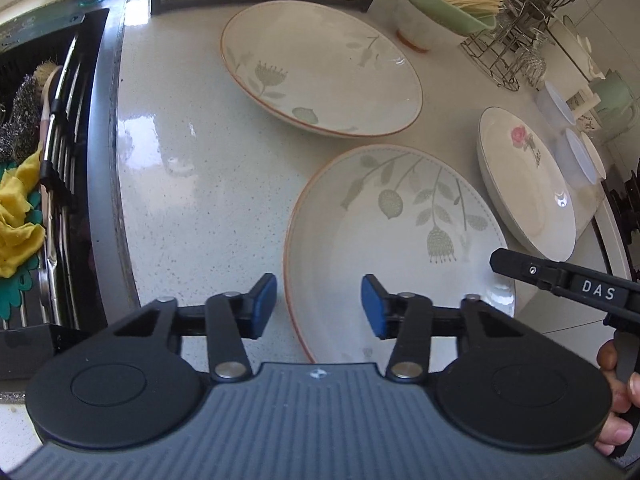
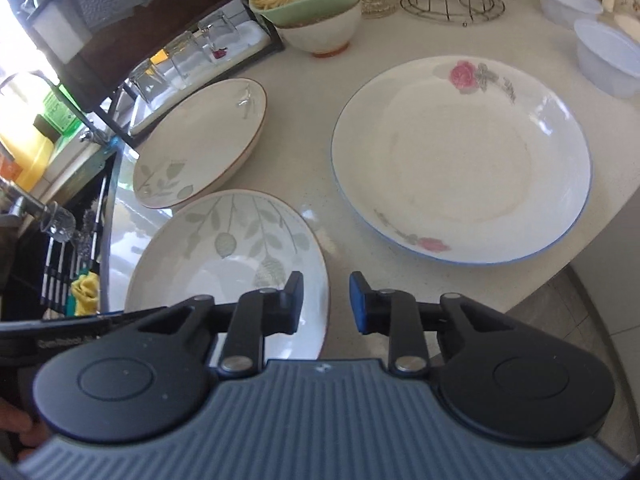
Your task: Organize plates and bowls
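Note:
Three plates lie on the speckled white counter (image 1: 192, 184). A near leaf-patterned plate (image 1: 400, 248) with an orange rim sits in front of my left gripper (image 1: 319, 306), which is open and straddles its left rim. It also shows in the right wrist view (image 2: 224, 264), where my right gripper (image 2: 325, 304) is open around its right rim. A second leaf-patterned plate (image 1: 320, 68) lies farther back, also in the right wrist view (image 2: 200, 144). A rose-patterned plate (image 2: 460, 160) lies to the right, also in the left wrist view (image 1: 528, 184).
A sink (image 1: 44, 184) with a rack, scrubbers and a yellow cloth is at the left. At the back stand a green bowl of sticks on a white bowl (image 2: 320, 20), a tray of glasses (image 2: 192, 56) and a wire rack (image 2: 452, 0). Plastic tubs (image 2: 608, 60) sit far right.

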Tool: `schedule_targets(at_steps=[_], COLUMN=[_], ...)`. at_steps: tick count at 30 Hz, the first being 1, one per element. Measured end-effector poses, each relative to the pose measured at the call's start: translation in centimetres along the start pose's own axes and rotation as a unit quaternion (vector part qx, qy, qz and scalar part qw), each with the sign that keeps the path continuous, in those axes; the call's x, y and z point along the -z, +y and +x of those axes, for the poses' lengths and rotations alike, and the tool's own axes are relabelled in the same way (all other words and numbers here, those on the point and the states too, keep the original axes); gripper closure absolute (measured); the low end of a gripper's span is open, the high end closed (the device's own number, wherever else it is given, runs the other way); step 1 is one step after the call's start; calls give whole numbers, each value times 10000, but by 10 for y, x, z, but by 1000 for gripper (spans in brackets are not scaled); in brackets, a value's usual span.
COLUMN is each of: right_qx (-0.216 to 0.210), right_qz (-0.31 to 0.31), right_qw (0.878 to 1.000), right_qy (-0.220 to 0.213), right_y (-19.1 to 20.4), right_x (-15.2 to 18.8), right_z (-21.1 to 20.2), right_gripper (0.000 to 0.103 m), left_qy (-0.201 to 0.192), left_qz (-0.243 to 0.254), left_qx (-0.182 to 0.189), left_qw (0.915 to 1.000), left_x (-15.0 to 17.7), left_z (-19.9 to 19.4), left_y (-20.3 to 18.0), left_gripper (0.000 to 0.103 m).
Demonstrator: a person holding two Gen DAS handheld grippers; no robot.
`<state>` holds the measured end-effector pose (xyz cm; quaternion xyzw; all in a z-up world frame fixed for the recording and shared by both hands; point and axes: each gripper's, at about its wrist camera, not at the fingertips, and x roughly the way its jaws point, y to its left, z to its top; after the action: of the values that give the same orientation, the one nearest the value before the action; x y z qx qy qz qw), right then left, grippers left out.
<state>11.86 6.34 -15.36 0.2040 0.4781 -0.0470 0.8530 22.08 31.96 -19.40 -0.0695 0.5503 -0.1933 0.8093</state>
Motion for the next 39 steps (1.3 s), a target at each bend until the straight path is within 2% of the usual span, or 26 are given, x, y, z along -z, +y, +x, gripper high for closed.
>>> schedule_targets(at_steps=[6, 12, 23, 33, 39], right_qx=[-194, -261, -584, -763, -934], right_qz=[136, 67, 415, 449, 452], right_qw=[9997, 9996, 9968, 9953, 9934], right_qy=[73, 90, 366, 395, 485], right_y=[1, 4, -1, -4, -12], right_x=[-1, -4, -7, -11, -16], right_z=[10, 19, 26, 20, 19], right_gripper=[74, 77, 76, 76, 76], left_qy=[-21, -11, 139, 241, 131], left_qz=[85, 18, -67, -207, -250], left_qx=[40, 159, 224, 192, 145], left_qw=[10000, 9999, 9996, 9993, 9995], left_x=[-7, -15, -22, -31, -36], left_z=[6, 7, 3, 1, -6], left_y=[5, 14, 18, 15, 8], left_gripper=[75, 80, 80, 80, 80])
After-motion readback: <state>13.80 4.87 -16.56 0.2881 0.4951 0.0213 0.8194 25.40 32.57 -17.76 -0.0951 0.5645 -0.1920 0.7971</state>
